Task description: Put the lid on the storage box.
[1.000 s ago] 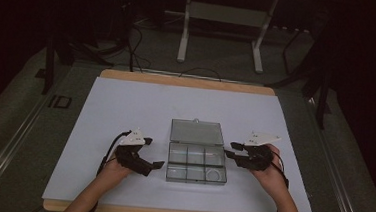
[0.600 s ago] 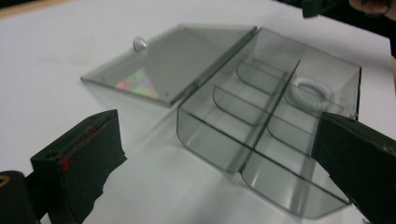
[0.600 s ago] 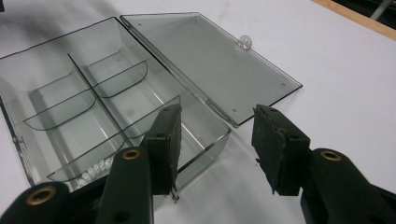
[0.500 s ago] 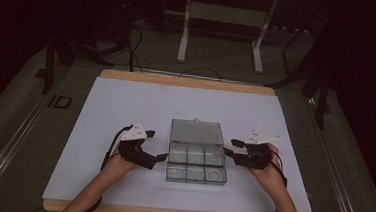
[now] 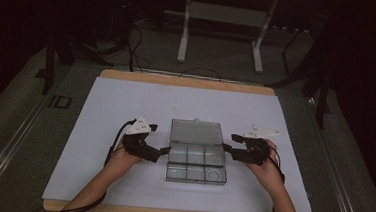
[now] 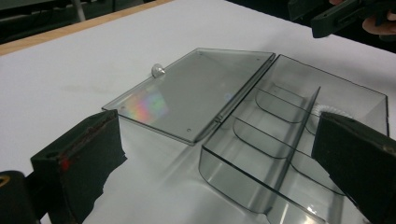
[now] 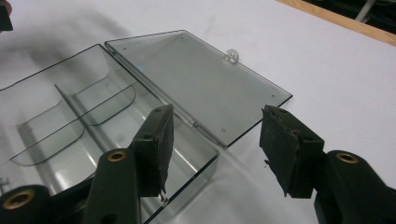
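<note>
A clear plastic compartment box (image 5: 195, 159) lies in the middle of the white table sheet (image 5: 126, 101). Its lid (image 5: 195, 132) is swung flat open on the far side. A small white round piece (image 5: 212, 175) sits in the near right compartment. My left gripper (image 5: 165, 149) is at the box's left edge, jaws wide open around the box's corner (image 6: 219, 158) without touching. My right gripper (image 5: 227, 148) is at the right edge. Its jaws have just been opening. They straddle the box's corner wall (image 7: 212, 156), and the pads do not press on it.
The lid (image 6: 196, 93) carries a small clear knob (image 6: 158, 71) on its far edge. The wooden table edge (image 5: 188, 79) runs behind the sheet. A white stand (image 5: 222, 18) and cables are on the floor beyond. My right gripper (image 6: 345, 14) shows across the box.
My left gripper has edged right, closer to the box's left side. The right hand has stayed in place. The box has not moved.
</note>
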Demonstrator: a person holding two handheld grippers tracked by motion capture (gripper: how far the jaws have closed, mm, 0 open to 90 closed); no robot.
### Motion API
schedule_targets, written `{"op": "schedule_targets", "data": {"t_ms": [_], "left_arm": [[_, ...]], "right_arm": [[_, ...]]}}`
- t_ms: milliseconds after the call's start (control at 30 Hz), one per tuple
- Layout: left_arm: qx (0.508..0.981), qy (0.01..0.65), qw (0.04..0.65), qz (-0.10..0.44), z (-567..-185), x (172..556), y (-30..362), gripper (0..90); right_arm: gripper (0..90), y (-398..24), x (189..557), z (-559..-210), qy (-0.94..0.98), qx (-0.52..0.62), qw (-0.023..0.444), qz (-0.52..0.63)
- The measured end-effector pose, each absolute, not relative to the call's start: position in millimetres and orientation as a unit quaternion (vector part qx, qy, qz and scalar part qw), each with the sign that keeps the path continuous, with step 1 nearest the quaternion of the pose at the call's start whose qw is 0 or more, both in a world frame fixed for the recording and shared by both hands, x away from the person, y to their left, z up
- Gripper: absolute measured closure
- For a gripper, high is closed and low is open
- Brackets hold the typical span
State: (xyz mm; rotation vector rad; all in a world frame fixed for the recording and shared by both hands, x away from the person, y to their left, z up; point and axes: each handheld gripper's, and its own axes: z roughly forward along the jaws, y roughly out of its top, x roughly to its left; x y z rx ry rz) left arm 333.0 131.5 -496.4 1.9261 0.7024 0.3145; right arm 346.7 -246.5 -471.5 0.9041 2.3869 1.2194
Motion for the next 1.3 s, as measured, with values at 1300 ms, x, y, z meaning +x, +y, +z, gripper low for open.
{"op": "schedule_targets", "data": {"t_ms": [1300], "left_arm": [[0.787, 0.404, 0.463, 0.055, -516.0, 395.8, 108.7, 12.0]], "right_arm": [[47.8, -229.5, 413.1, -497.6, 0.798, 0.435, 0.089, 0.407]]}}
